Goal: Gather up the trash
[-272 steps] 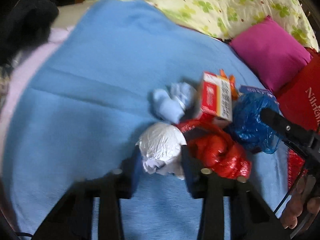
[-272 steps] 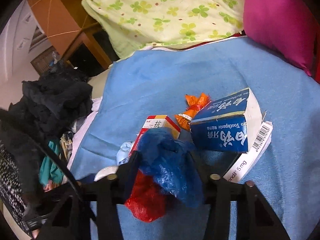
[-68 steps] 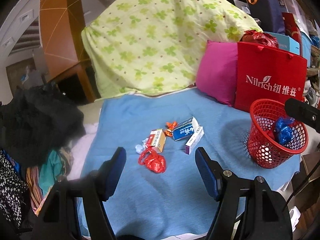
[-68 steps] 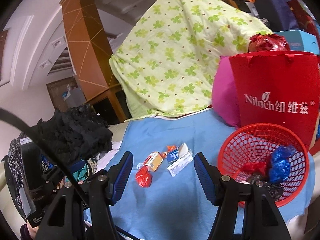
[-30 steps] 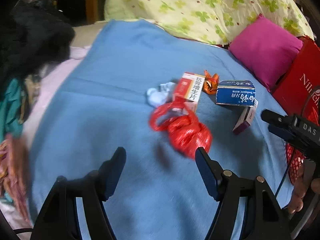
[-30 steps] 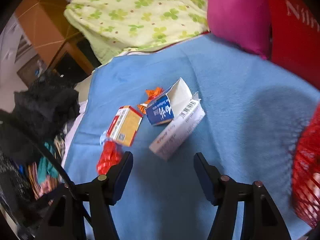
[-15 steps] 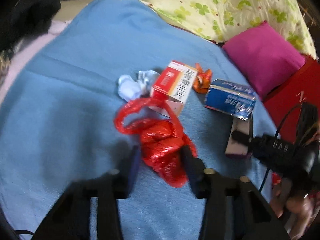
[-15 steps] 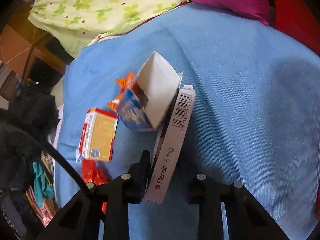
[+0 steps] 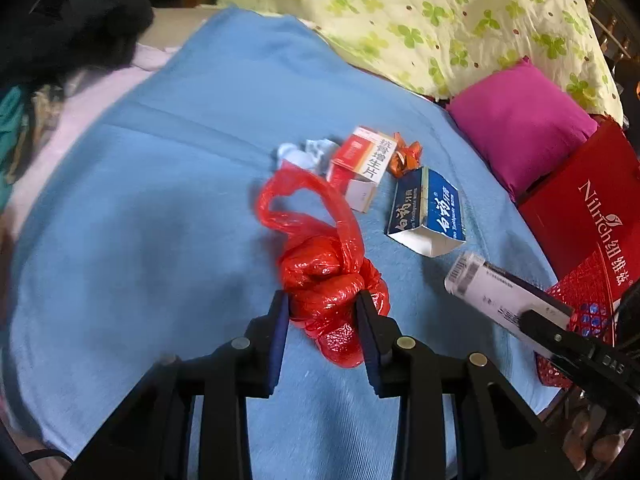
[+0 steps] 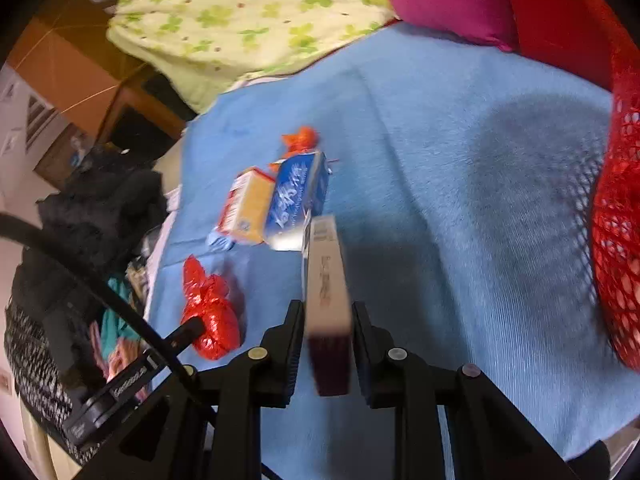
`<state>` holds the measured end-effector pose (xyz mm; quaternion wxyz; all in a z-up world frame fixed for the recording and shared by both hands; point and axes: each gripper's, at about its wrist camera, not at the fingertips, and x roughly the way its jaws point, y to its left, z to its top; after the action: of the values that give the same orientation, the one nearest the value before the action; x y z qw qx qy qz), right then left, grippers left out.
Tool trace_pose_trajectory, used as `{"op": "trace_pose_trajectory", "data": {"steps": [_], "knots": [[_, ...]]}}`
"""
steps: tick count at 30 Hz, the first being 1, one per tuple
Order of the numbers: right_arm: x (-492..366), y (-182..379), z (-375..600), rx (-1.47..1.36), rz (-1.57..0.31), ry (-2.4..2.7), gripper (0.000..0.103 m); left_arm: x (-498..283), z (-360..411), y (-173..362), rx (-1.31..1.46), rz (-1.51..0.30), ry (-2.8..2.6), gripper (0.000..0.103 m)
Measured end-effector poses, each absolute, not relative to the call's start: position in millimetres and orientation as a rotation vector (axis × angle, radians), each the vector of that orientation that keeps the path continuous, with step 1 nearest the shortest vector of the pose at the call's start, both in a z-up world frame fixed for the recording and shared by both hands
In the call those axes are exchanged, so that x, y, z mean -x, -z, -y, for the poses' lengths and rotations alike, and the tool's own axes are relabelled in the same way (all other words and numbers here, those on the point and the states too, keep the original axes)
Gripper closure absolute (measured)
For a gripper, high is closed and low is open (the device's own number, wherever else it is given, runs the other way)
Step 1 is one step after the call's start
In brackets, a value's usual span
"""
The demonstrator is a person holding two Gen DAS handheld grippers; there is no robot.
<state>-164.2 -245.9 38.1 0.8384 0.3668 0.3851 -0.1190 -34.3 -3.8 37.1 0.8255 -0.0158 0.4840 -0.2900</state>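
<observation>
Two grippers each pinch trash — left gripper squeezes the red bag, right gripper clamps a long box — ready for the basket at 3 o'clock.

Both wrist cams sit low and close over the blue blanket, sharing the red bag and boxes.

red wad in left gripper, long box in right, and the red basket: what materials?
Red wad: thin plastic film, probably a bag; glossy, crinkled, looped handle. Long box: printed paperboard by its flat faces and barcode, finish blurred. Red basket: looks like rigid moulded plastic, open mesh wall.
</observation>
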Motion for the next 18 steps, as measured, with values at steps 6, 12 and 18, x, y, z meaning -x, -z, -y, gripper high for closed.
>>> {"op": "trace_pose_trajectory", "data": {"steps": [6, 12, 18], "knots": [[193, -58, 225, -0.76, -0.771, 0.188, 0.078, 62, -6, -63, -0.021, -0.977, 0.581, 0.068], [218, -79, 211, -0.73, -0.715, 0.171, 0.078, 85, -4, -92, -0.077, -0.907, 0.585, 0.068], [245, -108, 204, -0.678, -0.648, 0.177, 0.078, 114, 4, -124, -0.109, -0.83, 0.626, 0.068]]}}
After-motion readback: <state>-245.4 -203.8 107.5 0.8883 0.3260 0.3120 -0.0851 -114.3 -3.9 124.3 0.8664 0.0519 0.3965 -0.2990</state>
